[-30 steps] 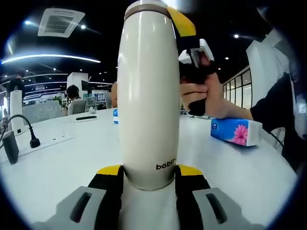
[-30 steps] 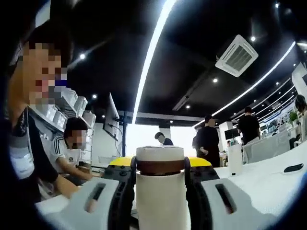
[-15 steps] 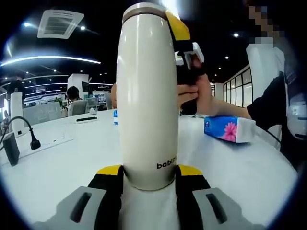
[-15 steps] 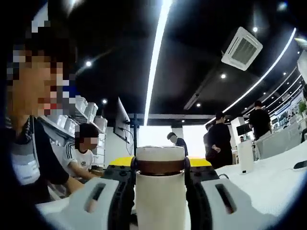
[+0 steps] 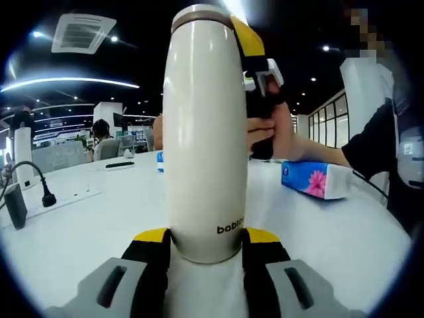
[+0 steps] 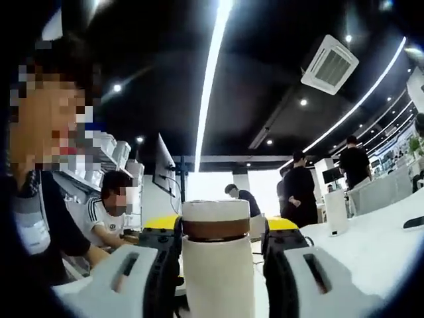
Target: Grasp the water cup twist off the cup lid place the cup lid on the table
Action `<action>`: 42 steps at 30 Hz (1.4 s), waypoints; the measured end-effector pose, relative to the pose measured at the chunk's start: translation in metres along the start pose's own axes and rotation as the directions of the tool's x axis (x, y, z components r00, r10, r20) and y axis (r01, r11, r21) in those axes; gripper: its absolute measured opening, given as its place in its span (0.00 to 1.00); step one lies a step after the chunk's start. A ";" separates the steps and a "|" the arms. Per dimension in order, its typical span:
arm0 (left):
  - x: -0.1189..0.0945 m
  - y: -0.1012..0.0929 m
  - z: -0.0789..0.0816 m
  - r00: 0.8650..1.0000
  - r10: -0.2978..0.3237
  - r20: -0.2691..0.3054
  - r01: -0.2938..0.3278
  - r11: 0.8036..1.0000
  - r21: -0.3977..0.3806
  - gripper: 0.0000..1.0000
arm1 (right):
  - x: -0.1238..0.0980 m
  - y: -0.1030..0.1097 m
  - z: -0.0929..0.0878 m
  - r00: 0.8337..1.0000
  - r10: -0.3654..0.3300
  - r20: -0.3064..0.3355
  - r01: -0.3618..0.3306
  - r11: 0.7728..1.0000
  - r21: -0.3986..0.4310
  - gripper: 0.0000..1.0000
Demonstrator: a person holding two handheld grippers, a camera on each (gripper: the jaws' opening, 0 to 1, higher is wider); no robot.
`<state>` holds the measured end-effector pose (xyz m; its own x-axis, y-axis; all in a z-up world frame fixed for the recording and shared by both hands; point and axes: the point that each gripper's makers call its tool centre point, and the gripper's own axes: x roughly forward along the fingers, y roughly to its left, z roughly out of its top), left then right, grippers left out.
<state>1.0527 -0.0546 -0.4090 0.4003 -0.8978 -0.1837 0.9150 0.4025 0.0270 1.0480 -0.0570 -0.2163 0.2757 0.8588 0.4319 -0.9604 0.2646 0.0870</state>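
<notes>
Water cup (image 5: pixel 204 132), a tall cream bottle with dark lettering near its base, stands upright between the jaws of the left gripper (image 5: pixel 205 248), which press against its lower body on both sides, so that gripper is clamped on the cup. In the left gripper view the cup rises over a white table (image 5: pixel 86 218), and whether its base rests on the table or is held just above it cannot be told. At the cup's top sits the cup lid (image 6: pixel 215 219), a cream cap over a brown band; in the right gripper view the right gripper (image 6: pixel 220 240) has its yellow-tipped jaws at either side of that band and cap, though a narrow gap shows beside the lid, so I cannot tell whether they truly grip it. The right gripper (image 5: pixel 255 59) also appears in the left gripper view, at the cup's upper right, held by a person's hand (image 5: pixel 275 132) in a dark sleeve. Behind that hand a blue tissue pack (image 5: pixel 313 180) with a pink flower lies on the table. To the far left a black cable and plug (image 5: pixel 44 189) lie beside a power strip. Several people stand or sit in the background.
</notes>
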 end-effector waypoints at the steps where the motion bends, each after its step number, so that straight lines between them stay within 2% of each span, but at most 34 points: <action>1: 0.000 0.000 0.000 1.000 0.000 0.000 0.000 1.000 0.000 0.45 | 0.000 -0.002 -0.001 1.000 -0.009 -0.003 0.009 1.000 0.006 0.60; 6: 0.000 -0.002 0.000 1.000 -0.002 0.002 0.002 1.000 0.003 0.45 | -0.003 -0.003 0.003 0.999 -0.047 0.001 0.047 0.999 -0.006 0.71; 9: 0.000 -0.002 0.000 1.000 -0.003 0.003 0.003 1.000 0.003 0.45 | 0.000 0.003 -0.003 0.998 -0.051 -0.021 0.051 0.998 -0.023 0.75; 11: 0.000 -0.003 0.000 1.000 -0.003 0.003 0.003 1.000 0.002 0.45 | 0.003 0.008 -0.008 0.998 -0.047 -0.050 0.044 0.997 -0.065 0.77; 18: -0.001 -0.005 0.000 1.000 -0.007 0.004 0.007 1.000 0.000 0.45 | 0.011 0.022 -0.023 0.990 -0.082 -0.118 0.056 0.977 -0.206 0.79; 24: -0.002 -0.005 0.000 1.000 -0.009 0.001 0.009 1.000 -0.004 0.45 | 0.009 0.018 -0.023 0.978 -0.177 -0.114 0.146 0.960 -0.240 0.79; 30: -0.002 -0.006 0.000 1.000 -0.008 0.002 0.008 1.000 -0.004 0.45 | 0.002 0.015 -0.019 0.952 -0.291 -0.095 0.253 0.924 -0.287 0.78; 34: -0.002 -0.007 0.000 1.000 -0.008 0.003 0.008 1.000 -0.005 0.45 | -0.002 0.017 -0.015 0.937 -0.342 -0.071 0.306 0.903 -0.300 0.77; 37: -0.002 -0.007 0.000 1.000 -0.007 0.003 0.007 1.000 -0.005 0.45 | -0.006 0.015 -0.014 0.920 -0.386 -0.064 0.348 0.883 -0.313 0.76; 38: -0.002 -0.007 0.000 1.000 -0.006 0.003 0.006 1.000 -0.005 0.45 | -0.009 0.013 -0.015 0.907 -0.416 -0.066 0.373 0.867 -0.331 0.76; 39: -0.002 -0.008 -0.001 1.000 -0.005 0.003 0.005 1.000 -0.005 0.45 | -0.010 0.012 -0.015 0.904 -0.423 -0.066 0.379 0.862 -0.336 0.75; 40: -0.002 -0.007 0.000 1.000 -0.004 0.003 0.004 1.000 -0.005 0.45 | -0.013 0.012 -0.014 0.892 -0.447 -0.064 0.399 0.847 -0.352 0.75; 42: -0.002 -0.008 0.000 1.000 -0.004 0.003 0.004 1.000 -0.006 0.45 | -0.014 0.016 -0.012 0.889 -0.454 -0.055 0.407 0.840 -0.360 0.75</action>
<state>1.0449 -0.0560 -0.4093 0.3970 -0.8997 -0.1813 0.9162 0.4001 0.0205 1.0291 -0.0595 -0.2319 0.6838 0.6675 0.2948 -0.6800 0.7294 -0.0744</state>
